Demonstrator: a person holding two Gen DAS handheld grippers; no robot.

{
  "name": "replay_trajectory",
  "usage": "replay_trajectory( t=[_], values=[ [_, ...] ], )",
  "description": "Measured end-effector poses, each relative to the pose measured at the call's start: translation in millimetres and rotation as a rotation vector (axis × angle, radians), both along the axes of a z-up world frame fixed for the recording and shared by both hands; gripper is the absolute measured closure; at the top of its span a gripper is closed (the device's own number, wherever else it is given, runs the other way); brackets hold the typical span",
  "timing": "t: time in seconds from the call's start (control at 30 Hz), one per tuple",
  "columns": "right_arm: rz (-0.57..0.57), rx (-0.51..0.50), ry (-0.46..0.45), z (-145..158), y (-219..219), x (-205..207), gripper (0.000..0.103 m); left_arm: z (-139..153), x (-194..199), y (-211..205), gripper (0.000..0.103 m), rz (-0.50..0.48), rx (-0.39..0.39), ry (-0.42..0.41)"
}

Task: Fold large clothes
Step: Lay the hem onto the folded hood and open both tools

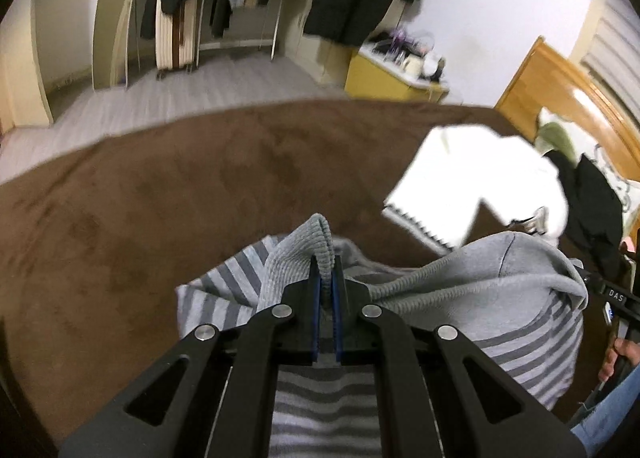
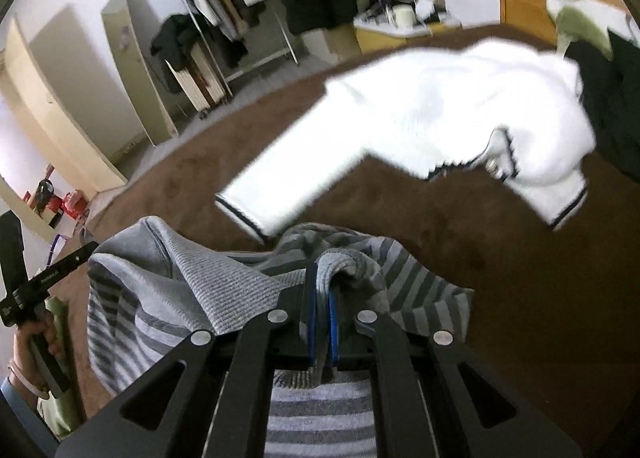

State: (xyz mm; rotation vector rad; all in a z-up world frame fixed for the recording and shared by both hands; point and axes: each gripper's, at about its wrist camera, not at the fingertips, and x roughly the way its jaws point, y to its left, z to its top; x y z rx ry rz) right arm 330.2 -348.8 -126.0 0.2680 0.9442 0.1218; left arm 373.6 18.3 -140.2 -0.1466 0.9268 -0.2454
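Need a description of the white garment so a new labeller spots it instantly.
Start at the brown plush bed cover that fills the view. The white fleecy garment lies spread on it, beyond the grey striped knit top and beside a black garment. It alone is bright white, with dark-trimmed sleeve cuffs.

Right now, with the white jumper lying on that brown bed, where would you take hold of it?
I'd probably pinch the white jumper at its near sleeve cuff, coming from the near edge of the bed. That sleeve lies flat and stretches toward us, its dark-trimmed end clear of the striped sweater.
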Motion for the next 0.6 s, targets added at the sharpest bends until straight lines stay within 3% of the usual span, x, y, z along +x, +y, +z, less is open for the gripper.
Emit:
replay_trajectory(
  t=[0.13, 0.33, 0.53, 0.6],
  values=[
    [-0.011, 0.045, 0.106, -44.1, -7.5, 21.6, 0.097, -37.1, 17.3, -2.0, 0.095, -0.002, 0.018, 0.067],
    [-0.006, 0.082, 0.119, -54.9, -10.5, 22.6, 0.095, -54.0, 19.7, -3.7, 0.094, -0.008, 0.016, 0.091],
    [-0.018, 0.140, 0.132, -34.5, -20.3, 11.9, 0.087, -36.0, 15.7, 12.3, 0.075, 0.022, -0.039, 0.076],
    [-0.015, 0.154, 0.148, -29.9, -21.5, 5.5, 0.081, -25.5, 12.1, 16.5, 0.059, 0.022, -0.046, 0.068]
  ],
)
